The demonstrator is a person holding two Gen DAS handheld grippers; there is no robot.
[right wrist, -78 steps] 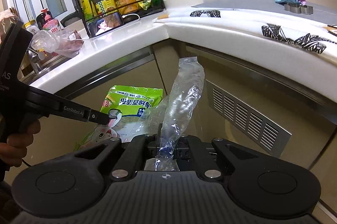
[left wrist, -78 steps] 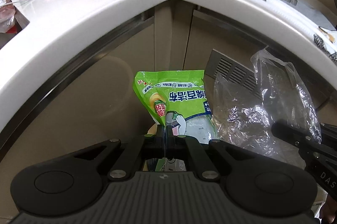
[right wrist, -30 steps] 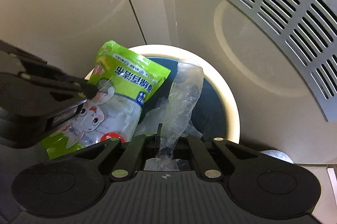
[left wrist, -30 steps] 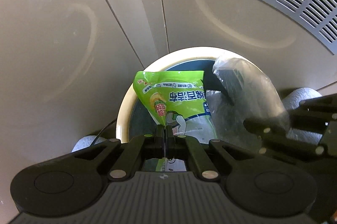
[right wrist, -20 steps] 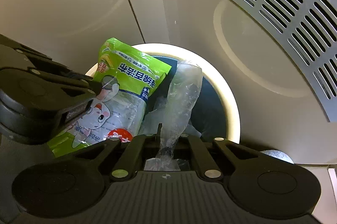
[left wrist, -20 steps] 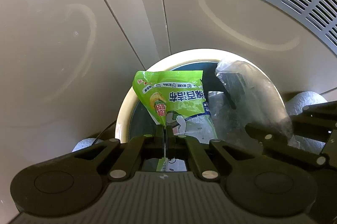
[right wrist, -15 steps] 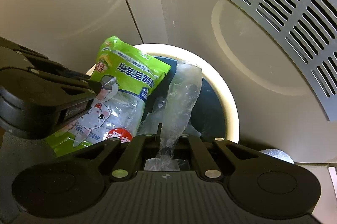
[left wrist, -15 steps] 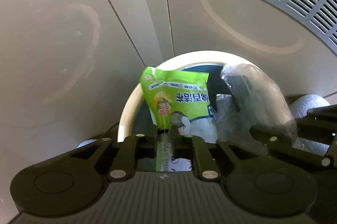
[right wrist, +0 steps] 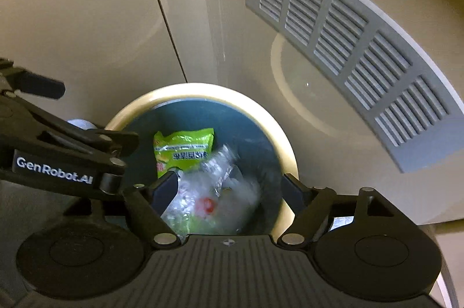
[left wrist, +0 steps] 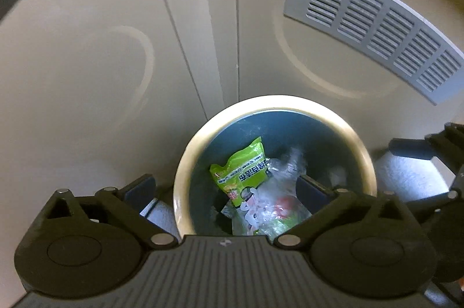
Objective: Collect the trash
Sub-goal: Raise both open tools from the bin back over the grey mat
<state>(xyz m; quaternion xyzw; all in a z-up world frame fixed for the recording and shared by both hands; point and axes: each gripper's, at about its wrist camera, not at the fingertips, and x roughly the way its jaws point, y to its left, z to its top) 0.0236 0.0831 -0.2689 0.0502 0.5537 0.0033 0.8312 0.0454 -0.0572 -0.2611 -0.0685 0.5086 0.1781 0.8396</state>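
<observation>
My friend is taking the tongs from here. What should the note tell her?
Left tongs: open, holding nothing, above the trash bin.
Right tongs: open, holding nothing, above the same bin.
Green wrapper: inside the bin.
Clear plastic bag: inside the bin, partly over the wrapper. It looks blurred, so it may not have settled yet.
Done: both pieces are in the bin.
Left: these views show only the bin, the cabinet doors and a vent grille. Lift both tongs and look around for more trash.
</observation>
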